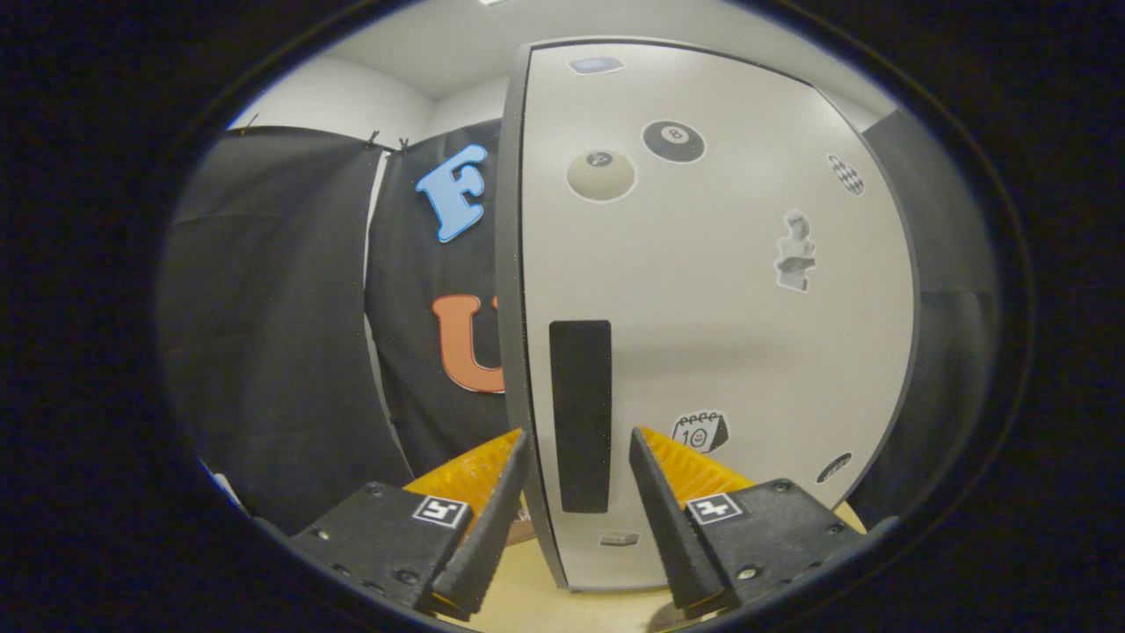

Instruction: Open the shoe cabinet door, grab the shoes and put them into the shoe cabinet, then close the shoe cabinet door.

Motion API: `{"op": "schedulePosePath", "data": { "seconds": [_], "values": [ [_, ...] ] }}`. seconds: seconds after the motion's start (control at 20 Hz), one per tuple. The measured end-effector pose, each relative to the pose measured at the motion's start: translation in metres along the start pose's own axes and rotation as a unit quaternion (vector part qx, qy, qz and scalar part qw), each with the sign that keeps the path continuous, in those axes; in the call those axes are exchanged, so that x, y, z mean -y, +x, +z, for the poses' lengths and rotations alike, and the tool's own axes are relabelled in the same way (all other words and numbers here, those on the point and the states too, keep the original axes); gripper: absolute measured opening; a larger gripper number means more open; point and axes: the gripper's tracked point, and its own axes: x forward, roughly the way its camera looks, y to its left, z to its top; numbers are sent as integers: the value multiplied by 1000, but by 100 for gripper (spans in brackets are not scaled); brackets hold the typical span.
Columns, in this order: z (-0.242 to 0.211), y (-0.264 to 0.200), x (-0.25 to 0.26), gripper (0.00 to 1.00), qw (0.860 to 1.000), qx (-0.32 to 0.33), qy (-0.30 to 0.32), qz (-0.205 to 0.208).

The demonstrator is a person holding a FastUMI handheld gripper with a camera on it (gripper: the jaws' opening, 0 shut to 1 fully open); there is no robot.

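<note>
The door (703, 308) of the cabinet stands upright straight ahead of the gripper (578, 440), its pale face set with small stickers: two billiard balls (672, 141) toward 12 o'clock, a bust (795, 252) toward 2, a calendar (700, 432) just beyond the right finger. A dark vertical handle (580, 413) sits near the door's left edge, and the gripper's fingers are spread apart, one to each side of it, the left finger at about 8 o'clock from the handle and outside the door's edge, the right finger at about 4 o'clock over the door face. Neither finger seems to press on anything; whether they touch the door I cannot tell. The door rests on a light tabletop (527, 598) seen at 6 o'clock between the fingers. No shoes can be placed from here.

Judging by the task, this is either the opening or the closing step; with the door looking flush and the fingers straddling its free edge, opening seems likelier. The next move would call for closing the fingers on the handle or the door's edge, then pulling along the hinge's arc, hinge apparently at 3 o'clock, without slipping off the thin edge
</note>
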Motion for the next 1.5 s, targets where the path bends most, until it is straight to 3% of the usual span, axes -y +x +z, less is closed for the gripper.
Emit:
{"op": "schedulePosePath", "data": {
  "seconds": [0.1, 0.25, 0.85, 1.45, 1.5],
  "values": [
    [-1, 5, 0, 42, 1000, -3, -2, -2],
    [-2, 12, 1, 37, 1000, -11, -19, -1],
    [-11, 0, 5, 35, 998, -57, -25, 22],
    [-26, -71, 15, 35, 990, -84, -38, 106],
    [-35, -79, 27, 35, 990, -99, -49, 92]
  ]
}}
